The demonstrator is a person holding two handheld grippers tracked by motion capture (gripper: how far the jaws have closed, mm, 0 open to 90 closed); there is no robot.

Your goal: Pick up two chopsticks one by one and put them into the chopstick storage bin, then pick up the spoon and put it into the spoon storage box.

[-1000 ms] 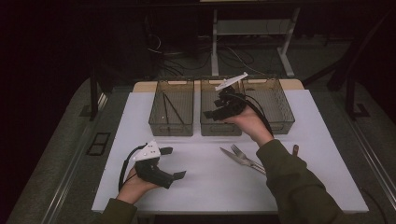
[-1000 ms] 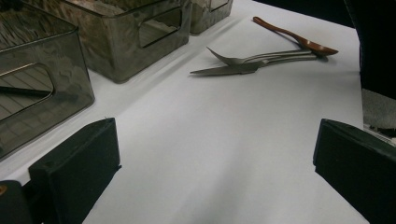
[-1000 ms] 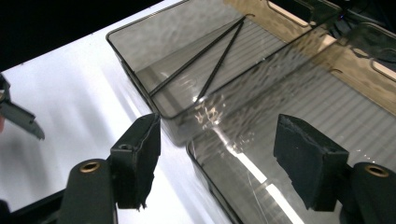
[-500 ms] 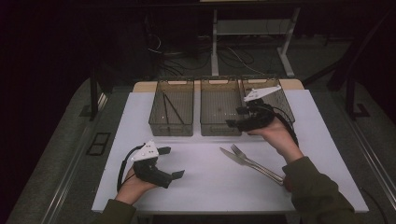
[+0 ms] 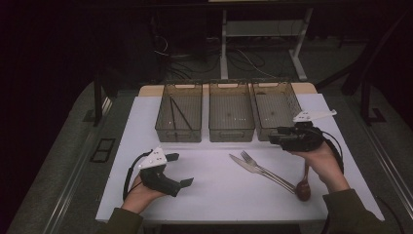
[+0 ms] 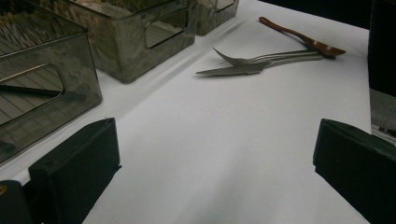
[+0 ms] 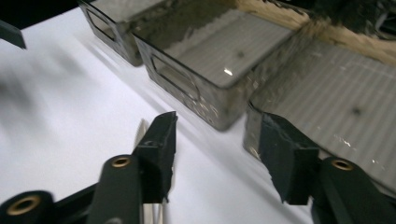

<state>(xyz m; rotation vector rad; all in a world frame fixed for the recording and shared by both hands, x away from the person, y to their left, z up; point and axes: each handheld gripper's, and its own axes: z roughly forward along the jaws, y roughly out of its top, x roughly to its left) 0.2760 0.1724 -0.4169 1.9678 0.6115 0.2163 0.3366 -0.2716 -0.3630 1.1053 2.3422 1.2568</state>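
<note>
A metal fork (image 5: pixel 265 169) and knife (image 5: pixel 246 165) lie crossed on the white table (image 5: pixel 209 195), with a brown wooden spoon (image 5: pixel 304 187) just right of them. My right gripper (image 5: pixel 272 140) hovers open and holds nothing, in front of the right bin (image 5: pixel 275 105), above the cutlery's far side. Its own view shows its gripper (image 7: pixel 219 149) aimed at the seam between the middle bin (image 7: pixel 210 60) and right bin (image 7: pixel 327 107). My left gripper (image 5: pixel 181 169) rests at the front left, wide open and holding nothing. The left gripper view shows the fork (image 6: pixel 261 57), knife (image 6: pixel 233 70) and spoon (image 6: pixel 303 39) far ahead.
Three clear grey bins stand in a row at the back of the table. The left bin (image 5: pixel 178 117) holds thin dark sticks; the middle bin (image 5: pixel 231 114) looks bare. A table frame and cables sit on the dark floor behind.
My right gripper has moved from above the middle bin to the right and toward the person, now low in front of the right bin. The left gripper has stayed put.
</note>
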